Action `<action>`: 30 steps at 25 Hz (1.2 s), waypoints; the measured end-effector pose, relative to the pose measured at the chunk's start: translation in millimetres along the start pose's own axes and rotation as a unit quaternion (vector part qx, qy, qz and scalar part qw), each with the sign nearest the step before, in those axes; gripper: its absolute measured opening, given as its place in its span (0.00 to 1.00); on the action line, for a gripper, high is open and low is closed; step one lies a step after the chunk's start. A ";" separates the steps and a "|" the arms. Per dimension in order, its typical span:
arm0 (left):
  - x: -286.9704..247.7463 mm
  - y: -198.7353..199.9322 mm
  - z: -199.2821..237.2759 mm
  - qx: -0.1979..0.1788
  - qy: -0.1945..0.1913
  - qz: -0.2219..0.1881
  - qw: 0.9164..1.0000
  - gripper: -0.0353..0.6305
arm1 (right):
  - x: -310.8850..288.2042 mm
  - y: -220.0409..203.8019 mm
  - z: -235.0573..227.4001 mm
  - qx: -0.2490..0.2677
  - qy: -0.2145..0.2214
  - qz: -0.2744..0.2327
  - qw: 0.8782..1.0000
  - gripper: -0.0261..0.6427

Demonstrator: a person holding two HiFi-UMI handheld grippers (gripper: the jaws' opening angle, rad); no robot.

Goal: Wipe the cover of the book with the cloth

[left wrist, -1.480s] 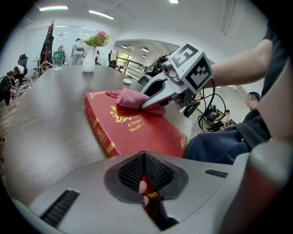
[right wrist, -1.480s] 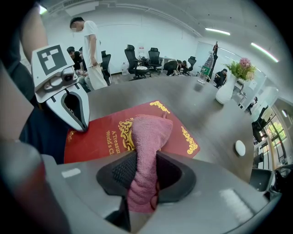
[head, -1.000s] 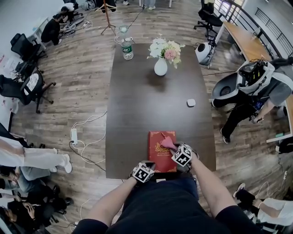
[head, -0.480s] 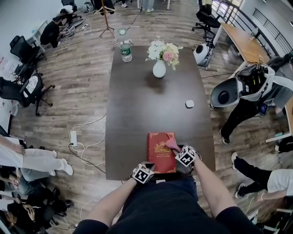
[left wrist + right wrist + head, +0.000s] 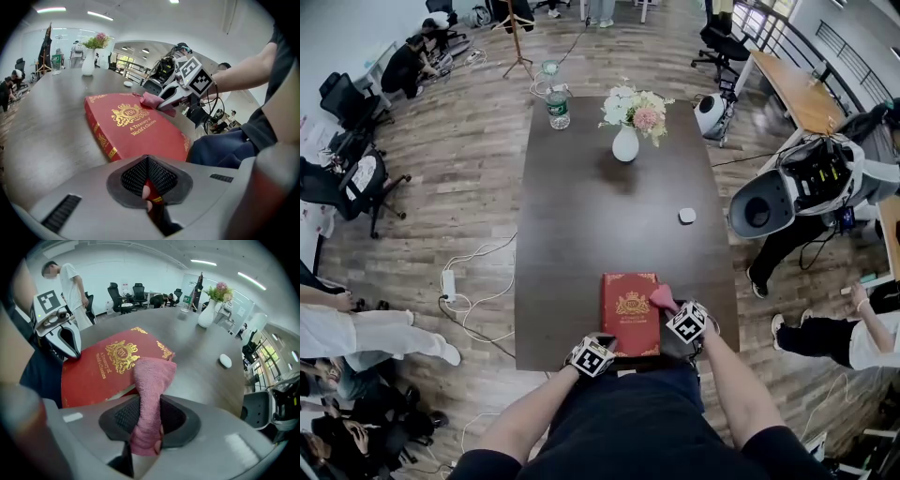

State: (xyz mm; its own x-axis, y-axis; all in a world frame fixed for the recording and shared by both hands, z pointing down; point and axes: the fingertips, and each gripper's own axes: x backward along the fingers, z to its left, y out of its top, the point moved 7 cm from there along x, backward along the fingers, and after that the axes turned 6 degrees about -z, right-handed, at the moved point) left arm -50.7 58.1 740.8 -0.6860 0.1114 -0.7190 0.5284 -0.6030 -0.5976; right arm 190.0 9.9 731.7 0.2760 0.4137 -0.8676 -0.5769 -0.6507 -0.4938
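Red cloth-grained boards with gold stamping mark the book (image 5: 630, 313), which lies closed and cover up at the near end of the dark wooden table (image 5: 581, 216). The book's near edge sits just beside the table's near edge. A strip of bare tabletop runs along its left side out to the table's left edge. A similar strip lies on its right.

Beyond the book's far edge the tabletop is bare for a long stretch. A small white object (image 5: 685, 216) lies beyond the book and to its right. The white vase of flowers (image 5: 625, 142) and a bottle (image 5: 558, 106) stand well apart from the book at the far end.

The left gripper (image 5: 149, 187) is at the book's near left corner, clenched on the book there: a sliver of red with a gold band shows between its jaws. The right gripper (image 5: 145, 427) sits just off the book's right edge, its jaws clamped on the pink cloth (image 5: 151, 380). The free end of the cloth drapes over that edge onto the cover.

The cover carries a gold crest at its centre, gold corner ornaments and the gold title "A Treasury of World's Classics". Gold bands cross the spine.
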 end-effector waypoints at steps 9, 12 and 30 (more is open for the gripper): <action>0.4 -1.8 -0.3 0.000 -0.004 0.001 1.000 0.05 | 4.2 28.2 4.2 0.025 -0.010 -0.024 0.999 0.21; -0.8 -1.5 -0.2 0.000 -0.003 -0.008 1.000 0.05 | 2.0 51.1 18.7 0.050 0.005 -0.038 0.998 0.21; 6.2 -2.2 -3.2 0.012 -0.004 -0.011 1.000 0.05 | -27.0 128.8 107.5 0.147 0.090 -0.073 0.982 0.21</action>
State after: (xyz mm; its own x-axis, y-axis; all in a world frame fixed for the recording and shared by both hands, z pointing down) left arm -54.6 62.6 736.5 -0.7019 0.1189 -0.7022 0.5005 -0.6192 -0.6051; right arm 25.6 -16.6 697.9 0.4880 0.3519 -0.7988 -0.7112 -0.3702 -0.5976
